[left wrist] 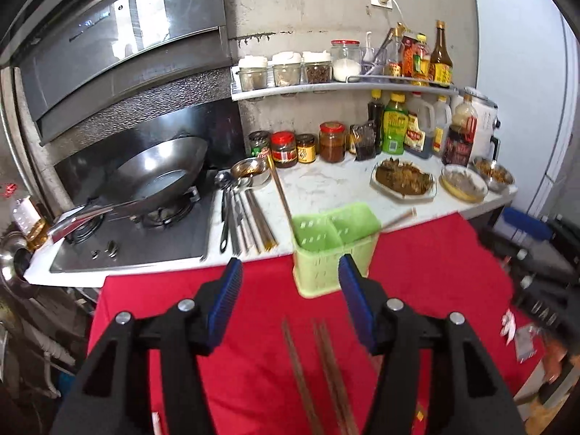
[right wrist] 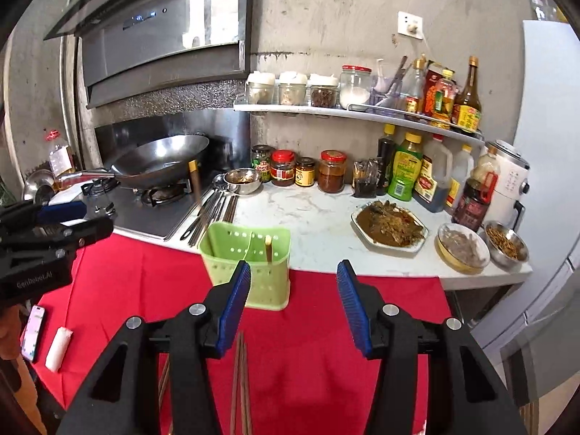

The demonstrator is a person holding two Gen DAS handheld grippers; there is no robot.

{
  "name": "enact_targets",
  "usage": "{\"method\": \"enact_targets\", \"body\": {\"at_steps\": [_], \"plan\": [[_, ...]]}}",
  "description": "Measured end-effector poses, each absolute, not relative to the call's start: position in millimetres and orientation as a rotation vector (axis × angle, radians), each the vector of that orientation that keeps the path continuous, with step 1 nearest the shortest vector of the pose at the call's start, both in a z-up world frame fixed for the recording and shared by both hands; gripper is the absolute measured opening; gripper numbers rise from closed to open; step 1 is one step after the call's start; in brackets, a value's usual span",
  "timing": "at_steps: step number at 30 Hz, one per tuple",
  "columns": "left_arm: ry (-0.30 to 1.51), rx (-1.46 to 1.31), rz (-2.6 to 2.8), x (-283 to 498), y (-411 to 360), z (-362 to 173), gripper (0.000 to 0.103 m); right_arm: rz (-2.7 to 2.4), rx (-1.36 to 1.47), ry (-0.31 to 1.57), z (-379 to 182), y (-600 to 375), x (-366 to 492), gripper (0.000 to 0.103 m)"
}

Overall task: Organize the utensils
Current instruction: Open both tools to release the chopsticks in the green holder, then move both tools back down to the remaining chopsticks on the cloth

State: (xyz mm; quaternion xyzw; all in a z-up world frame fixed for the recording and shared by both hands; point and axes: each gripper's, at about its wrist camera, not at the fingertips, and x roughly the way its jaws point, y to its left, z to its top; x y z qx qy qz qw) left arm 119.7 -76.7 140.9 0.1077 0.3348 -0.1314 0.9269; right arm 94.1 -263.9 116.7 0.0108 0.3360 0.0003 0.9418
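Both the left gripper [left wrist: 290, 272] and the right gripper [right wrist: 293, 275] hang with jaws apart, gripping nothing. Brown chopsticks [left wrist: 326, 369] lie on the red cloth [left wrist: 253, 326] beneath them. Just ahead stands the green utensil holder [right wrist: 246, 253], one chopstick [right wrist: 268, 250] upright in its right compartment.

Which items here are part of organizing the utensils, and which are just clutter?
Job:
green utensil holder
chopstick in it
chopsticks on red cloth
metal utensils on counter

Clutter:
wok
sauce jars
food plate
phone
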Motion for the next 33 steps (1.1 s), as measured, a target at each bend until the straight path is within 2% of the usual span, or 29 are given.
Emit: {"method": "enact_targets", "body": {"at_steps": [14,25,31,33], "plan": [[0.727,0.2,-0.233,28.2,-42.6,69.4,0.055,0.0,0.06,0.711,79.5,-251.4,2.9,0.051],[0.833,0.175,-0.219,-18.3,-18.9,-14.5,0.054,0.051,0.036,0.794,7.2,-226.4,-50.8,0.051],[0.898,0.153,-0.282,-25.8,-13.7,-51.6,0.038,0.064,0.064,0.842,-23.7,-230.0,-59.6,0.05],[0.917,0.158,-0.296,-27.6,-13.3,-60.2,0.032,0.063,0.061,0.857,-31.4,-230.7,-61.5,0.044]]}}
